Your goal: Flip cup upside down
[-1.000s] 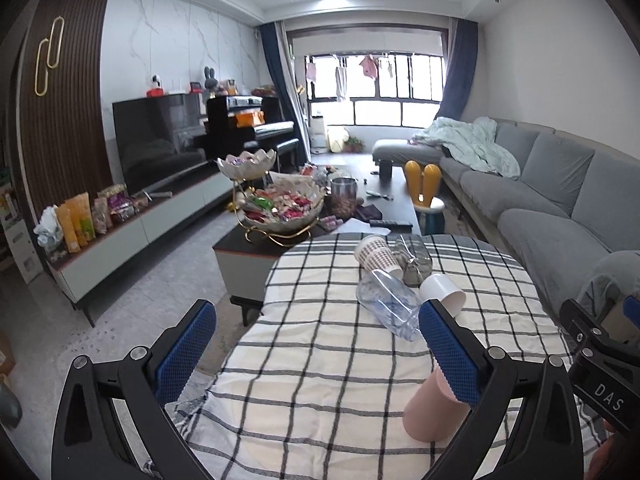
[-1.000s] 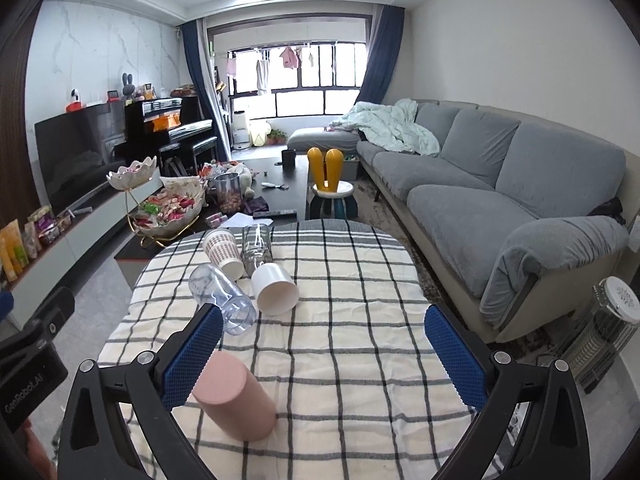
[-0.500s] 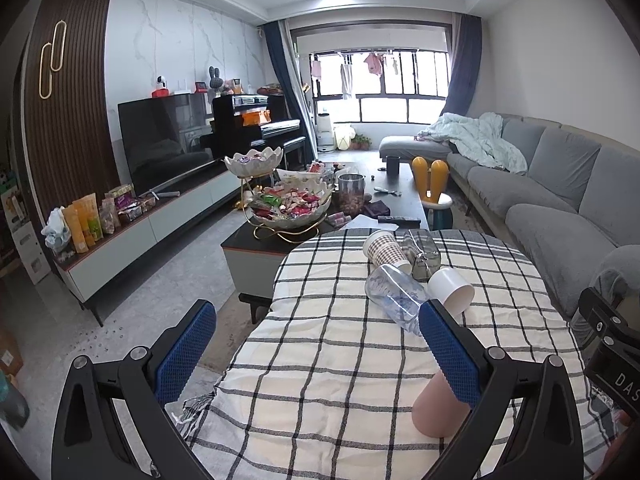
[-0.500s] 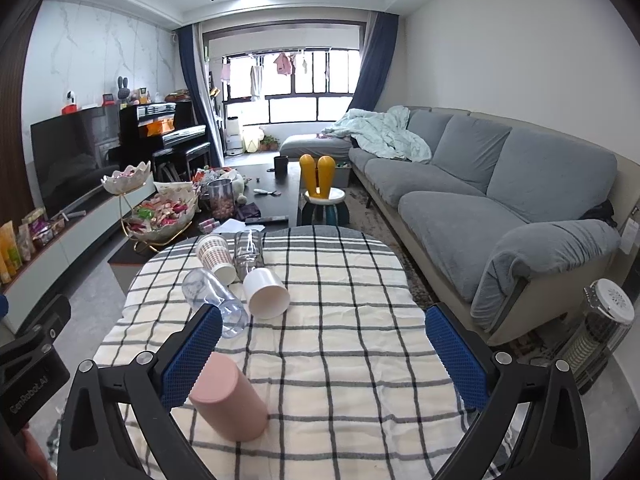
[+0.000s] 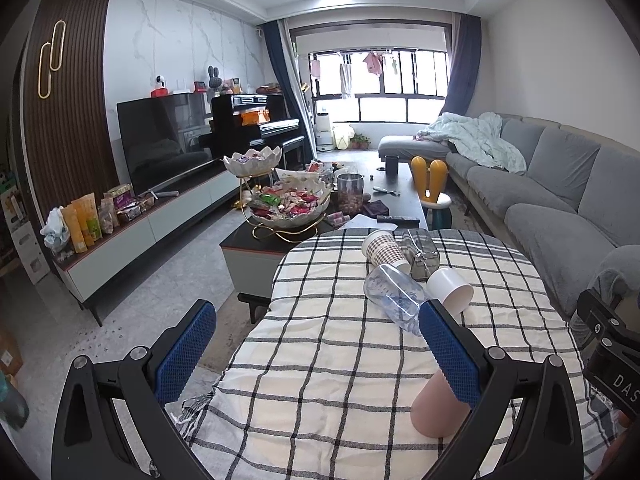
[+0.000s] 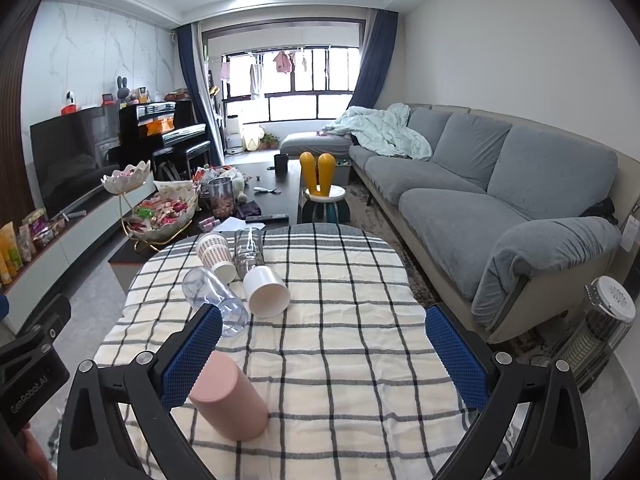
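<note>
A pink cup [image 6: 229, 397] lies on its side on the checked tablecloth [image 6: 340, 344], near the front; it also shows in the left wrist view [image 5: 438, 412], partly behind my left gripper's right finger. Farther back lie a white cup [image 6: 266, 290], a clear plastic cup [image 6: 214, 300], a glass [image 6: 248, 250] and a patterned paper cup [image 6: 216, 254], all on their sides. My left gripper [image 5: 318, 354] is open and empty, held above the table's left edge. My right gripper [image 6: 324, 356] is open and empty above the table, the pink cup by its left finger.
A grey sofa [image 6: 500, 200] runs along the right. A coffee table [image 6: 256, 200] with snack bowls stands beyond the table. A TV cabinet [image 5: 132, 220] lines the left wall. A heater [image 6: 600, 332] stands on the floor at right.
Both grippers have risen and drawn back a little, so the table and cups sit lower and farther in view. The cups have not moved. Both grippers stay open.
</note>
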The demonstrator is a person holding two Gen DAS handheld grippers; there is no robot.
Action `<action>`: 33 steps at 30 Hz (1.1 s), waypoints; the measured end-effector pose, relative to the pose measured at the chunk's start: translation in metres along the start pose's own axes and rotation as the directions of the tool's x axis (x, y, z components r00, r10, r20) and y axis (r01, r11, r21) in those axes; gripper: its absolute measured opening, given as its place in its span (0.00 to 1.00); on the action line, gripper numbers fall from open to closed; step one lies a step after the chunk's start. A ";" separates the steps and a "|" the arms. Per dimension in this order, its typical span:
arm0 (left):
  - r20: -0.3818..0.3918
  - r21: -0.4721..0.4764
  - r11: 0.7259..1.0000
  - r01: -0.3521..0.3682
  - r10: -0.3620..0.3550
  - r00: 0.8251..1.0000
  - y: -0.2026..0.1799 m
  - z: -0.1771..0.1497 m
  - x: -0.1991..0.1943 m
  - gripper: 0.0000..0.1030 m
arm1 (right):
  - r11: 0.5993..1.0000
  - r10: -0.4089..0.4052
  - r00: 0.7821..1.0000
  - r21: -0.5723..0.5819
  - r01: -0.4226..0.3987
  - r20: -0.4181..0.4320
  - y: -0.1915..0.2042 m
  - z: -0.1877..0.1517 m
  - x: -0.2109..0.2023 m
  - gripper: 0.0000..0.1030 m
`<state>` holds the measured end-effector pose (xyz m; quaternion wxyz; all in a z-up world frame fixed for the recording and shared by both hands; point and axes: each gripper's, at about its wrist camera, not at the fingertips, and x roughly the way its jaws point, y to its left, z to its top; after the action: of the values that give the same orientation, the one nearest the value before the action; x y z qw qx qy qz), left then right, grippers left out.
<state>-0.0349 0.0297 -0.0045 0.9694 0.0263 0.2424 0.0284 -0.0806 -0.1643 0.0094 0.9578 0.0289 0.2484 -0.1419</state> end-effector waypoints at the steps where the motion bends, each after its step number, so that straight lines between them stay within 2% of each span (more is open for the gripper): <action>1: -0.002 0.000 1.000 0.001 -0.001 1.000 -0.001 -0.001 0.000 1.00 | 1.000 0.000 1.000 0.000 0.000 -0.001 0.000 0.000 0.000 0.99; 10: -0.020 0.009 1.000 0.007 -0.007 1.000 -0.005 -0.002 0.002 1.00 | 1.000 -0.001 1.000 0.002 0.001 0.000 0.000 0.000 0.000 0.99; 24: 0.010 0.008 1.000 0.011 -0.011 1.000 0.001 0.005 -0.005 1.00 | 1.000 -0.001 1.000 0.005 0.001 -0.001 -0.002 -0.001 0.001 0.99; 33: 0.003 0.022 1.000 0.009 -0.009 1.000 -0.003 0.004 -0.003 1.00 | 1.000 -0.012 1.000 0.009 0.012 -0.008 -0.003 -0.002 0.001 0.99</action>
<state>-0.0353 0.0263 -0.0001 0.9695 0.0360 0.2413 0.0211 -0.0812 -0.1669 0.0073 0.9558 0.0321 0.2516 -0.1487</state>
